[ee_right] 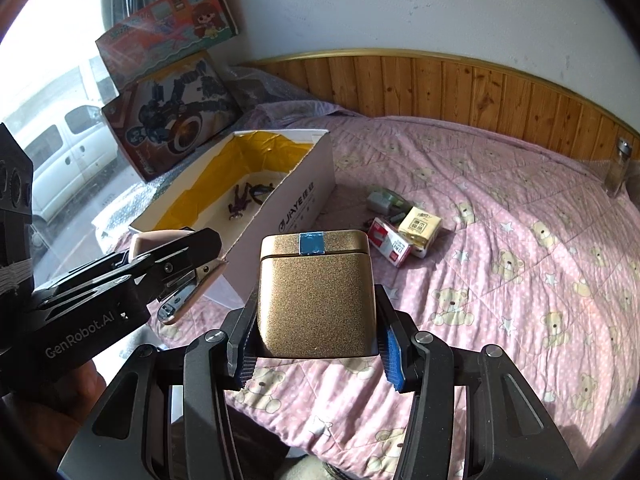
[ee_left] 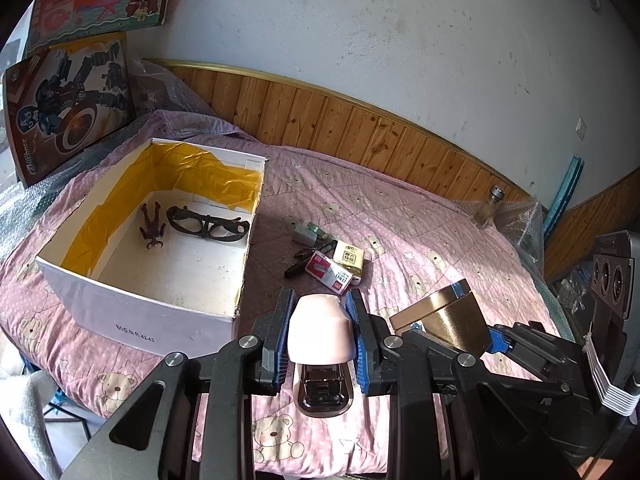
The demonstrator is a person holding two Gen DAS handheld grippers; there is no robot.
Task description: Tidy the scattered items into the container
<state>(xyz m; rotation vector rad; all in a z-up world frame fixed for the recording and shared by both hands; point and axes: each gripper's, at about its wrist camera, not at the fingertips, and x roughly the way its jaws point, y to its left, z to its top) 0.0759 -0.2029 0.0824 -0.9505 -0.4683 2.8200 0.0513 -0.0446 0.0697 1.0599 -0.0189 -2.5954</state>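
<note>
Left hand-held gripper (ee_left: 320,328): clamped on a pink stapler (ee_left: 320,330), blue pads on both its sides; held above the bed (ee_left: 460,240), just beside the near right corner of the box (ee_left: 140,308).
Stapler axis: long axis ran along the fingers, rounded pink end pointing away from the camera toward the pile; open metal underside faced down and back in the left view.
Right hand-held gripper (ee_right: 316,344): gripped a gold tin (ee_right: 316,296) by its lower sides; tin upright, lid on top with a blue tape strip (ee_right: 312,243) across the seam.
Tin place: held over the bed, right of the stapler, near the box's short end.
Box: white, open top, yellow lining on the inner walls, long axis running away from the right camera; sat on the pink bear quilt.
In box: dark figure (ee_left: 152,226) lying lengthwise toward the far wall; black goggles (ee_left: 208,226) beside it, lying crosswise.
Pile on bed: red-white packet (ee_left: 330,276), yellow packet (ee_left: 350,258), grey item (ee_left: 304,234), dark bits; clustered right of the box, touching or overlapping.
Far edge: glass jar (ee_left: 488,208) by the wooden headboard, well apart from the pile.
Behind box: two toy cartons (ee_right: 176,120) leaning upright.
</note>
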